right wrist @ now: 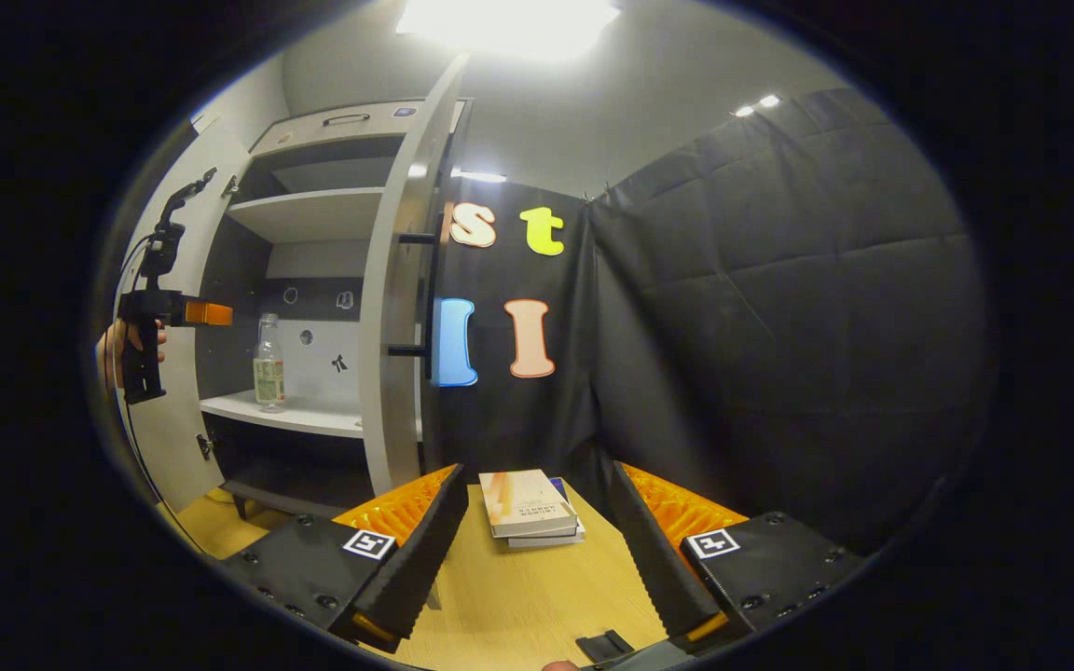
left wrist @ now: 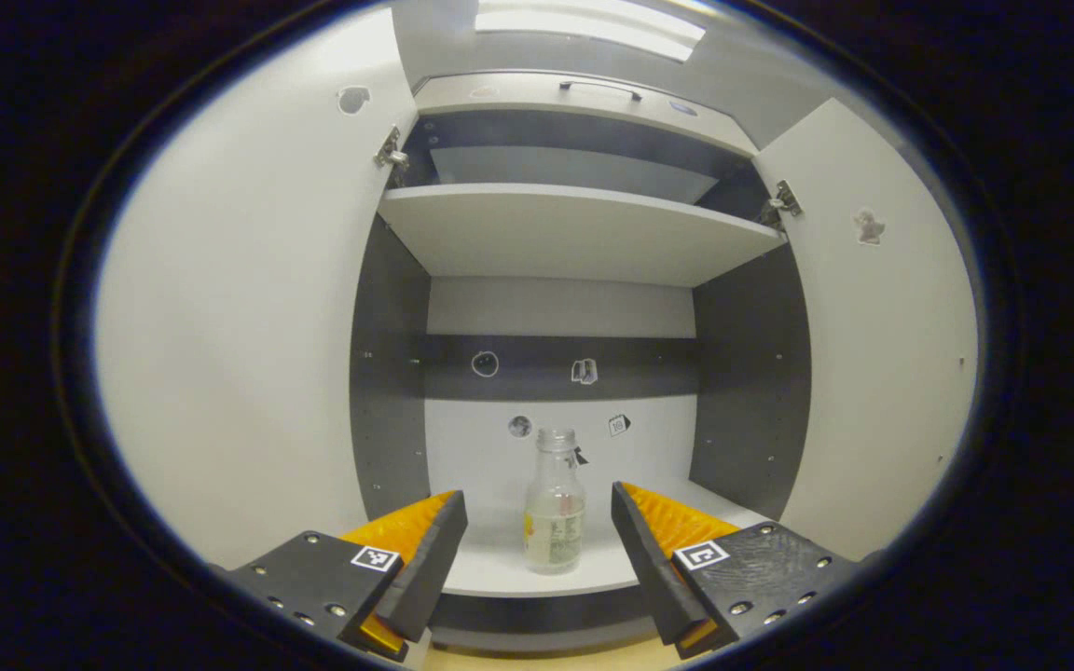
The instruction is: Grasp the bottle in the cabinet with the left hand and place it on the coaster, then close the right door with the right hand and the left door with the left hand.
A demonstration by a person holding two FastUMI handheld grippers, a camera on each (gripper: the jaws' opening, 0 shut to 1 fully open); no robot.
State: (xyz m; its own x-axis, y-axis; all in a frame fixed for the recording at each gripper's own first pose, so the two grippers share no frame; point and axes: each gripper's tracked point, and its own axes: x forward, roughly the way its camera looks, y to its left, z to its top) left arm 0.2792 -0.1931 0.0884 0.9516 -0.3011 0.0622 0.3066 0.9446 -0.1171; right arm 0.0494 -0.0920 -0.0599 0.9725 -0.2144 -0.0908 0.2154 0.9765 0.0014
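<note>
Here the left gripper [left wrist: 537, 540] stands with its jaws spread wide, and the clear, capless plastic bottle with a pale label [left wrist: 555, 503] stands upright straight ahead between them, not yet touched, on the white lower shelf [left wrist: 500, 568] of the open cabinet. It looks nearly empty, so probably light, tippy and smooth; a hold across the labelled body seems safest. The right gripper [right wrist: 537, 550], also spread, hovers over a wooden table [right wrist: 509, 606] near stacked books [right wrist: 526, 508].
</note>
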